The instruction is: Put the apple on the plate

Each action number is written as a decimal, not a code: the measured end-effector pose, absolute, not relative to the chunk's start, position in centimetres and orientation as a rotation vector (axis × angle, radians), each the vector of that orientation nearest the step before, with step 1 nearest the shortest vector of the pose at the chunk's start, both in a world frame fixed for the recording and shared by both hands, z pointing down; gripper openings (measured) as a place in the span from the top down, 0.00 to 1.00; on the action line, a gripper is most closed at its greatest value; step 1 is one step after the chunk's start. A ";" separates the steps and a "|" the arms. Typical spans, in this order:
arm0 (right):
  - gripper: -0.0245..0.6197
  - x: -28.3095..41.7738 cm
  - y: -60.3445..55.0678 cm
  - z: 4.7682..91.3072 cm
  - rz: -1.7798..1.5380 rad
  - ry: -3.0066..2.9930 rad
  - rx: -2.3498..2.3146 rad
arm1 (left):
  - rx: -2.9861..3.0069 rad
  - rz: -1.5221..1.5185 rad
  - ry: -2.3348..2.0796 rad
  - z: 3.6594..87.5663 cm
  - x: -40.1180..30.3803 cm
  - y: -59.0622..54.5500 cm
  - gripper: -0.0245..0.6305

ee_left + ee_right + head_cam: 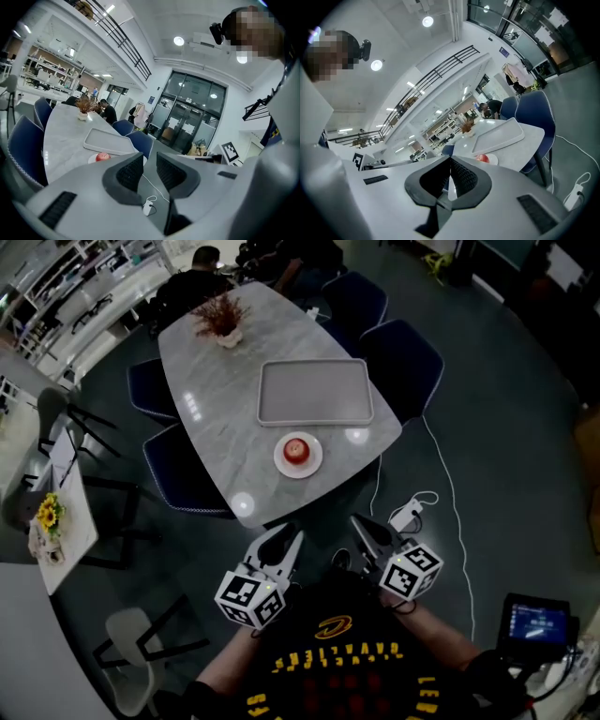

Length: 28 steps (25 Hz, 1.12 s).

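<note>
While apple (296,450) rests on plate (279,462) by table (216,409) edge, left tool (284,542) is parted, right tool (367,532) pinched.

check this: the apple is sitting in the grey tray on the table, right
Not in the tray: the head view shows the apple on the small round plate, beside the grey tray, which is empty. It is on the table.

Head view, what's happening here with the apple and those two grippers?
A person stands back from the table, with both grippers close to the body. The apple sits on the plate, beside an empty tray. Neither gripper holds anything: the left gripper is open, the right gripper shut.
</note>
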State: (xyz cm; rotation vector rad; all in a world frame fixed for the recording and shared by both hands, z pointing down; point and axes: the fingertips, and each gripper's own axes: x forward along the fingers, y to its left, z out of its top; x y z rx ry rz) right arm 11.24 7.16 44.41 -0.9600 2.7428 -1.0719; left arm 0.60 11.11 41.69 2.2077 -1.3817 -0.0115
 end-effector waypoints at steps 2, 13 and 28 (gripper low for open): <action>0.95 11.3 5.7 44.5 -1.072 2.758 -0.941 | 2.185 -0.004 -1.416 42.0 0.4 10.0 0.82; 0.95 11.0 -0.8 48.2 -1.148 2.790 -0.955 | 2.008 0.061 -1.537 45.8 -4.4 3.7 0.82; 0.95 8.2 -7.4 54.6 -1.246 2.820 -1.189 | 1.908 0.178 -1.333 55.4 -10.5 -4.1 0.82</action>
